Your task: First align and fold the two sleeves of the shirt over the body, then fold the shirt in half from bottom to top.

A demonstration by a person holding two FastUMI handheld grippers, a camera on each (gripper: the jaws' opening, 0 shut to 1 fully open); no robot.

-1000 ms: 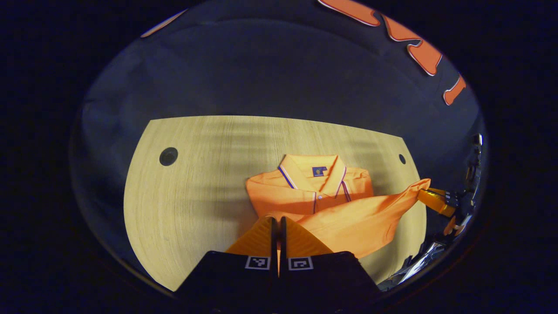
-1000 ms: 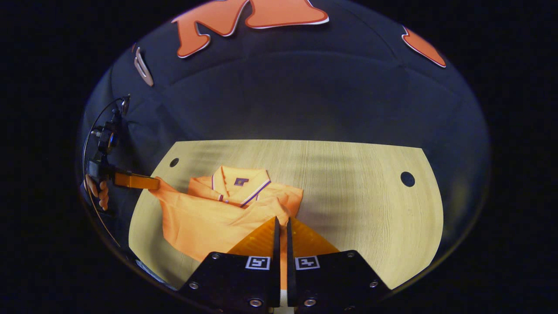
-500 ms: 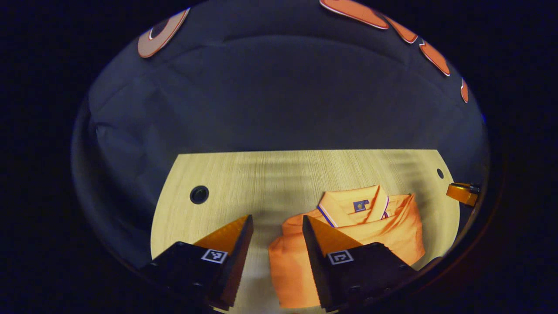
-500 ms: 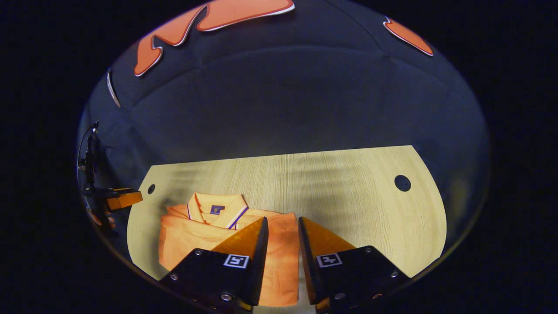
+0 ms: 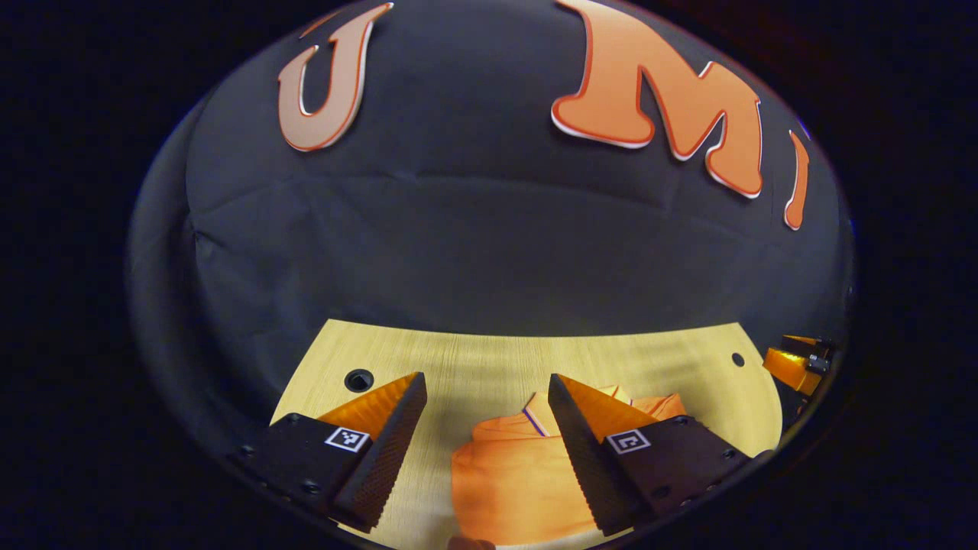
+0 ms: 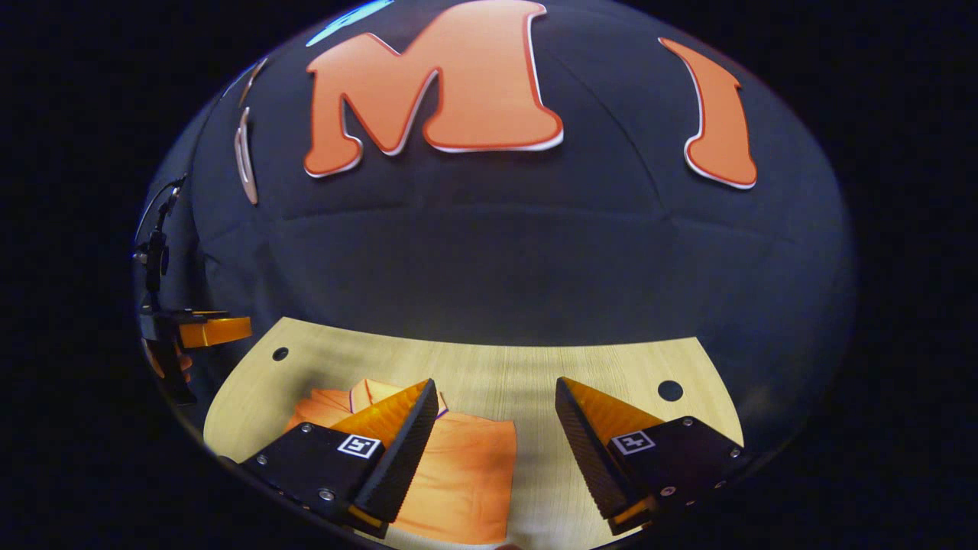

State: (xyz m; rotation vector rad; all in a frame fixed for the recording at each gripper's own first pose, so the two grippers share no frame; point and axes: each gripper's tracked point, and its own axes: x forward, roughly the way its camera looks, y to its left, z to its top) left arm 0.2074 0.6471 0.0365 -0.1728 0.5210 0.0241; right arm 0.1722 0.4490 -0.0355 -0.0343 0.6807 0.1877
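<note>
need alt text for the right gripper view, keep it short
The right gripper hangs open above a folded orange shirt lying on a wooden table. The left gripper shows at the left edge, before a black cloth wall.

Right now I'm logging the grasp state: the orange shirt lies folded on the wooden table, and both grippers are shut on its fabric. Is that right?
Not quite. The orange shirt does lie folded on the wooden table, but both grippers are open. The left gripper in the left gripper view and the right gripper in the right gripper view each have their fingers spread, holding nothing.
</note>
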